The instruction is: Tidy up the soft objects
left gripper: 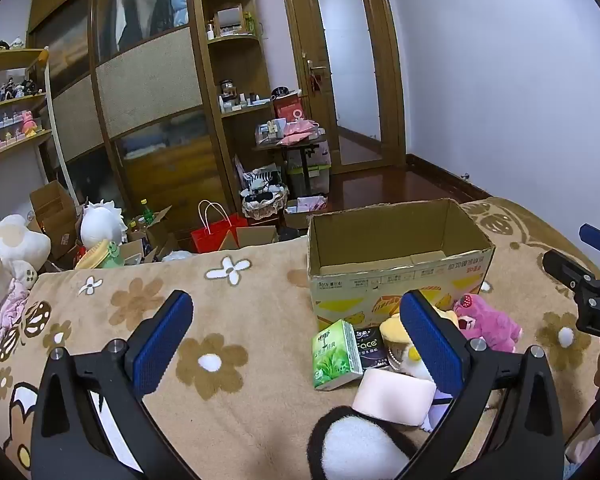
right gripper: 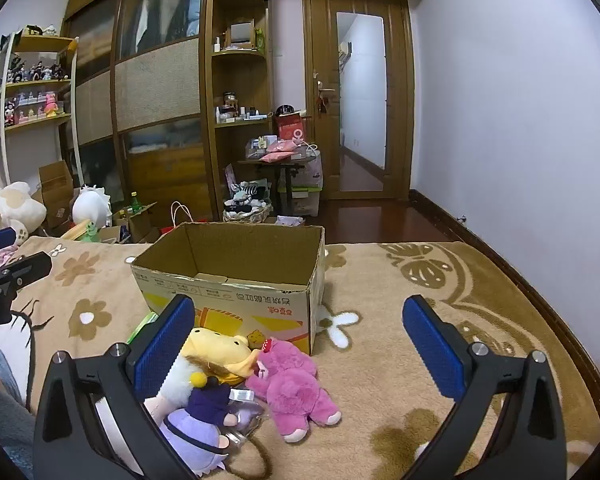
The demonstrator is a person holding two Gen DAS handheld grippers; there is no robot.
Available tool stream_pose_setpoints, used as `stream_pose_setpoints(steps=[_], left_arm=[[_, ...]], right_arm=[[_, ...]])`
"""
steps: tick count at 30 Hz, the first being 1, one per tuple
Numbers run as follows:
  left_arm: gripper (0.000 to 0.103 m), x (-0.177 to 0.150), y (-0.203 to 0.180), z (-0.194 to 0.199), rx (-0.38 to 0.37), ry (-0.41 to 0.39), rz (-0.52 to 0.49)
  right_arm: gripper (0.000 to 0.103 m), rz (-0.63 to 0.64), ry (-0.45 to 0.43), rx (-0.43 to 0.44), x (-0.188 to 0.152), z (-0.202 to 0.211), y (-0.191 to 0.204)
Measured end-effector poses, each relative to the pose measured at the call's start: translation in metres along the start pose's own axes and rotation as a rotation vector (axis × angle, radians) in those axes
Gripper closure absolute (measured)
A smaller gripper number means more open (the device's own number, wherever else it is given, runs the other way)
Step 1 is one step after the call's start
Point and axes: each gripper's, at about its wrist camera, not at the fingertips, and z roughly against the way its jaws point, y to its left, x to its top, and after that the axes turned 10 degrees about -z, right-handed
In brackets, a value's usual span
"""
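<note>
Both tongs (left gripper: 300, 344) (right gripper: 300, 344) agape before open cardboard box (right gripper: 236, 280), toys outside.

Plush toys (right gripper: 288, 384) beside open carton (right gripper: 236, 280)

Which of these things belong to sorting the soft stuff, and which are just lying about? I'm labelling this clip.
For the job:
- cardboard box, open, nothing seen inside
- pink plush
- yellow plush
- purple plush
- green tissue pack
- black tissue pack
- pink pad
- left tool and right tool, both open

Lying about:
- red bag
- shelf figurines
- big white plush
</note>
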Motion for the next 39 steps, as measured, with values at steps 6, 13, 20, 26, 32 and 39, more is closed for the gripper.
stream_pose_setpoints(steps=[6, 13, 20, 26, 32, 39], left_arm=[[0.001, 0.0001, -0.0001, -0.0001, 0.0, 0.006, -0.004], [0.001, 0.0001, -0.0002, -0.0002, 0.0, 0.007, -0.005], [0.001, 0.0001, -0.0003, -0.0001, 0.001, 0.009, -0.006], [0.001, 0.0001, -0.0003, -0.0001, 0.0, 0.009, -0.007], [0.001, 0.0003, -0.0004, -0.0003, 0.001, 0.01, -0.008], [0.001, 0.001, -0.0005, -0.0006, 0.0, 0.011, -0.008]], right_arm=[[0.0, 0.004, 0.001, 0.002, -0.0018, -0.0023, -0.0008], [0.0, 0.005, 0.0, 0.001, -0.0018, -0.0021, -0.0005], [0.0, 0.005, 0.0, 0.001, -0.0018, -0.0021, -0.0005], [0.0, 0.007, 0.002, -0.001, -0.002, -0.0024, -0.0003], [0.0, 0.008, 0.002, 0.0, -0.0024, -0.0026, 0.0003], [0.0, 0.009, 0.002, -0.001, -0.0022, -0.0027, 0.0004]])
